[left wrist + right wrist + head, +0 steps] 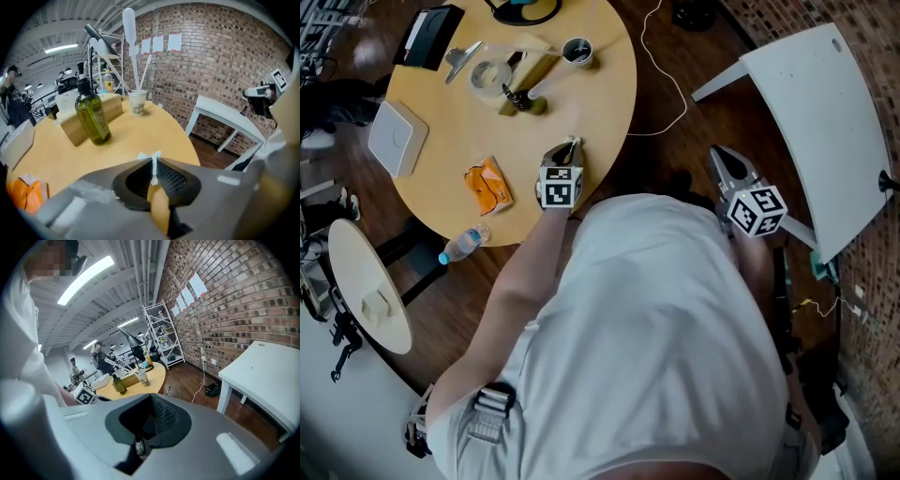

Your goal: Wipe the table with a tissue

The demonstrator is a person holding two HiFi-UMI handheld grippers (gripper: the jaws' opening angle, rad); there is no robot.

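Round wooden table [600, 84] beside brick wall [211, 56], white side table [825, 112] to the right. Over near table edge: left gripper [571, 143], pinching a thin white tissue [153, 165] strip. Off the table, right: right gripper [720, 156], pressed together, nothing between. Farther back: green glass bottle [93, 117], paper cup [137, 102].

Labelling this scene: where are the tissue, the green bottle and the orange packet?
tissue [153, 161]: left gripper view, its white upper end
green bottle [93, 119]: left gripper view, its body
orange packet [487, 186]: head view, its middle
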